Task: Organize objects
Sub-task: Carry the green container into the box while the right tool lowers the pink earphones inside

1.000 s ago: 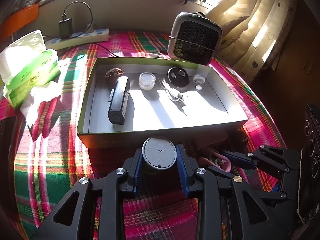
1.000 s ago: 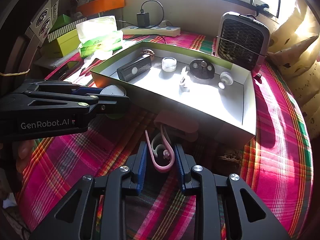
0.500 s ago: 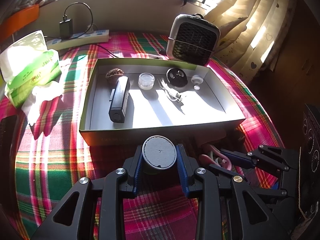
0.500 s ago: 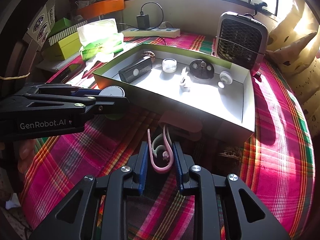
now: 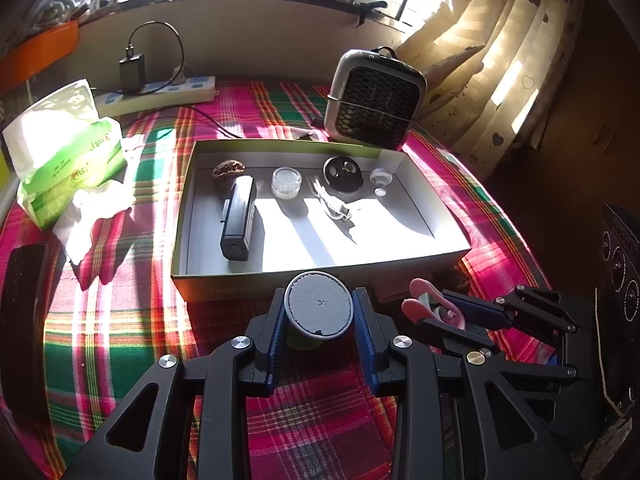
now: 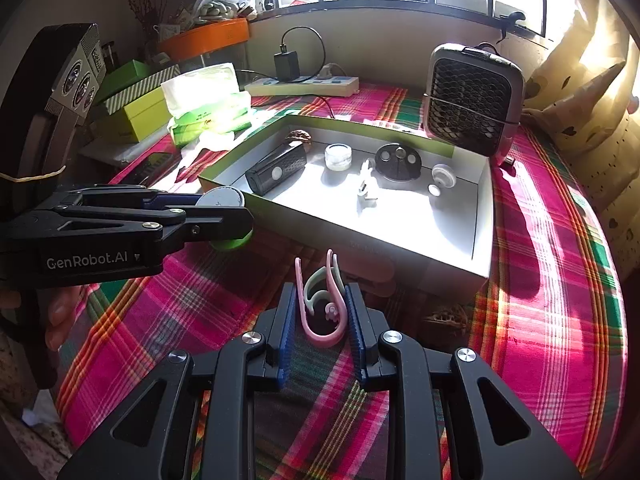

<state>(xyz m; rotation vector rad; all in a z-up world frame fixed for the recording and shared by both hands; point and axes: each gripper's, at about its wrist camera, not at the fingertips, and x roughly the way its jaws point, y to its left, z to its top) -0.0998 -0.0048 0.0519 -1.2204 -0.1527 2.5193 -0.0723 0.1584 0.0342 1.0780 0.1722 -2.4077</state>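
Gripping pink clip (image 6: 320, 312) in R gripper (image 6: 321, 326), near box (image 6: 482, 236).

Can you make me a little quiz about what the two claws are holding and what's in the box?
1. True or false: the left claw holds a round gray-topped container.
2. What does the right claw grip? A) pink and green ear hooks B) a spoon C) a battery
3. Which long dark thing lies at the left side inside the open box?

Key
1. True; the pads press on its sides.
2. A
3. The black rectangular device, beside the small clear jar.
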